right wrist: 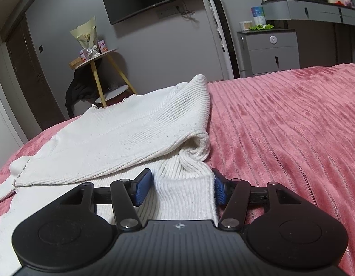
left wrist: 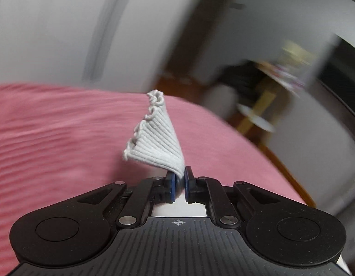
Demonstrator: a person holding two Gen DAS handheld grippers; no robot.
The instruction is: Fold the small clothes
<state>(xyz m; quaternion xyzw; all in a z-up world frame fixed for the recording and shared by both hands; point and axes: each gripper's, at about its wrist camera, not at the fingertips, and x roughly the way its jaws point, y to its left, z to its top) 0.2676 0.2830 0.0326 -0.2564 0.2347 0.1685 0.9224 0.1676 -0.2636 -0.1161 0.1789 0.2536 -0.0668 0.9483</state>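
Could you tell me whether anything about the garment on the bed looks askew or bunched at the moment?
Yes. On the white ribbed sweater, the folded-over edge is twisted into a bunched knot just ahead of the open right tool, rather than lying flat on the pink bedspread. The left tool pinches a frilled corner.

text: none can be read in either view | round crosshair mark: moulded on the ribbed black plastic body of the left gripper (left wrist: pixel 180 182) | star-shaped mark: moulded on the ribbed black plastic body of the right gripper (right wrist: pixel 182 189) | print on the white-and-blue cylindrical canister (right wrist: pixel 258 15): too small to be read
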